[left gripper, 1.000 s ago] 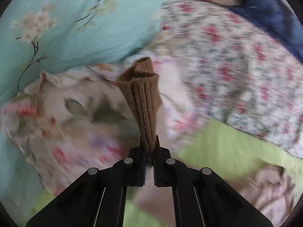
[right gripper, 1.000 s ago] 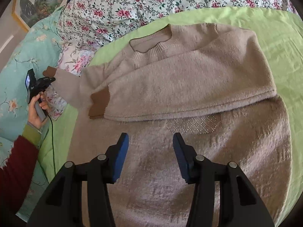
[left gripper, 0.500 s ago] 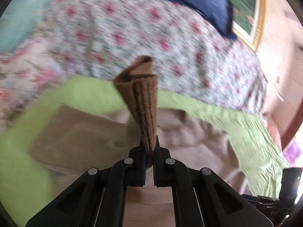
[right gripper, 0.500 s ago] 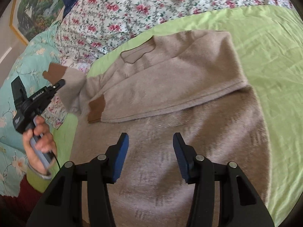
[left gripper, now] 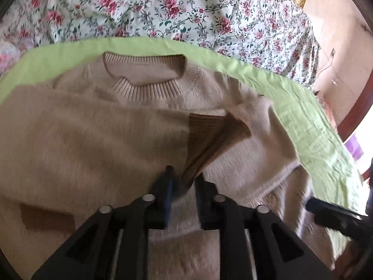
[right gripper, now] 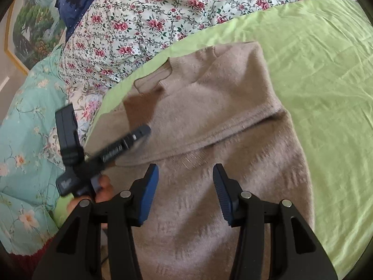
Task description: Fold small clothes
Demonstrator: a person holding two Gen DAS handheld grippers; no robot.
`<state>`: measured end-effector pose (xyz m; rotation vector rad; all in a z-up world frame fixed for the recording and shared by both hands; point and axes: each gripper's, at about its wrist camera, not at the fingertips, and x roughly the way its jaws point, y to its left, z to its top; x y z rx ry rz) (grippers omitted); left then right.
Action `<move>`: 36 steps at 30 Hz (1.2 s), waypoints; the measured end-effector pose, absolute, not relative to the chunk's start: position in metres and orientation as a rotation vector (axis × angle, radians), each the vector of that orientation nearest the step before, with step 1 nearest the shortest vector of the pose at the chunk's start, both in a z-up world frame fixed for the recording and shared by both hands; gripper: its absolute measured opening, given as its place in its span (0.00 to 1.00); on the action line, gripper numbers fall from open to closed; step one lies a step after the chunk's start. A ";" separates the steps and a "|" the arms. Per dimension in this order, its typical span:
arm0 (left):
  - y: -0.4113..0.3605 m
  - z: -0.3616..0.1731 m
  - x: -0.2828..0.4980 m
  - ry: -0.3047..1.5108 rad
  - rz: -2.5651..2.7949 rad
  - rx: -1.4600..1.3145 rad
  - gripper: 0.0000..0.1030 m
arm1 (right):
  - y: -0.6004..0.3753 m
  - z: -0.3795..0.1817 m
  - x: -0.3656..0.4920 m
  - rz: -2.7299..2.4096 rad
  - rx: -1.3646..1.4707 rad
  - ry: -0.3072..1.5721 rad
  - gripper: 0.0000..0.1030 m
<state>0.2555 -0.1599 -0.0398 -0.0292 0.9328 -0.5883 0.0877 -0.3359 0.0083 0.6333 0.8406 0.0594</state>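
Nearest to me, my left gripper [left gripper: 184,186] is letting go: its jaws are opening, and the brown cuff [left gripper: 209,137] that they clamped a second ago now lies slack between them, with a gap showing beside each pad. A second ago that cuff stood up from shut jaws over the flowered bedding off to the side of the bed; since then I have swung it across and down, and the sleeve [left gripper: 93,135] now lies crosswise over the chest of the beige sweater [left gripper: 244,154], cuff end near the middle of the garment. I read this as the release at the end of the second sleeve fold, because the other cuff [left gripper: 46,217] already lies flat lower down on the left edge of my left view. My right gripper [right gripper: 185,191] is half open with nothing in it, hovering over the lower body of the sweater, much as it did a second ago. From that side I see the left gripper reaching in over the chest, blurred, with a hand [right gripper: 102,189] on its handle. Further out, the sweater rests face up on the green sheet [right gripper: 314,74], collar [left gripper: 149,74] toward the flowered quilt [left gripper: 163,7] beyond. To my mind both sleeves are now in, so the next step is folding the body, hem toward collar. The cuff still looks slightly curled, so it may need smoothing flat.
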 end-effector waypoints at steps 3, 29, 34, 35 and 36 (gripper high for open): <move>-0.137 -0.028 0.239 0.925 -0.550 -0.053 0.42 | -0.329 0.003 0.108 0.082 0.658 0.848 0.61; 0.031 -0.029 0.264 0.924 0.101 -0.101 0.49 | -0.377 0.052 0.156 -0.024 0.535 0.760 0.06; 0.035 -0.031 0.255 0.909 0.094 -0.128 0.50 | -0.390 -0.008 0.163 -0.101 0.535 0.948 0.10; 0.038 -0.032 0.254 0.905 0.089 -0.139 0.51 | -0.391 -0.013 0.161 -0.134 0.531 0.976 0.11; 0.040 -0.034 0.252 0.897 0.086 -0.159 0.52 | -0.390 -0.010 0.156 -0.168 0.531 0.963 0.11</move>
